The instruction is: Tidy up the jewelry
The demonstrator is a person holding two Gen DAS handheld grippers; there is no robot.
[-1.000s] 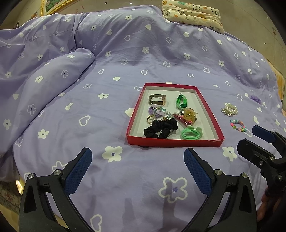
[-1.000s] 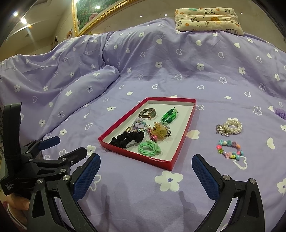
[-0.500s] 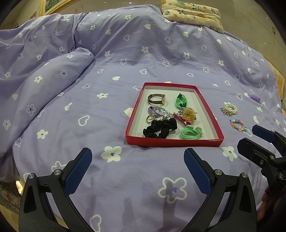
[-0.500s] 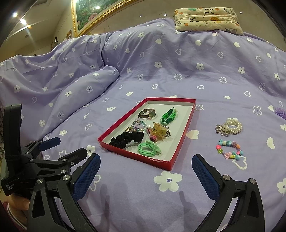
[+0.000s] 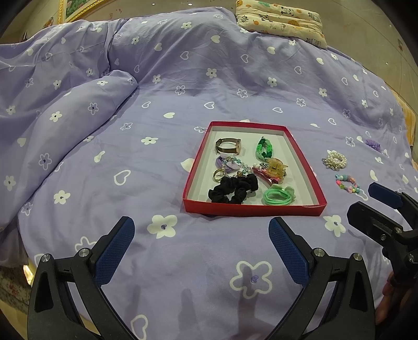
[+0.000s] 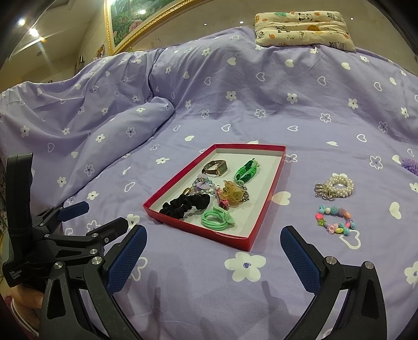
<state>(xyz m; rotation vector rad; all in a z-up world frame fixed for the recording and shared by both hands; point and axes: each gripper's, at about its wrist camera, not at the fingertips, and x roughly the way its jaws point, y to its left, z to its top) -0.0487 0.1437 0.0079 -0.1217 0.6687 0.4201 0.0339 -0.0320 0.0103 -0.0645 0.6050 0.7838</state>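
Here, both the left claw point(image 5: 201, 232) and right claw point(image 6: 213, 242) are spread, empty; the left's label reads "Data Acquisition System".

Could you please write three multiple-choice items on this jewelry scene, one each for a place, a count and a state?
1. Where is the pearl bracelet?
A. in the red tray
B. on the bedspread, right of the tray
C. on the pillow

2. How many pieces lie on the bedspread just right of the tray?
A. two
B. four
C. none

3. How is the right gripper?
A. shut on a scrunchie
B. shut, empty
C. open, empty

Answers:
1 B, it lies outside the rim.
2 A, pearl bracelet and colourful bead bracelet.
3 C, fingers wide apart, nothing between.
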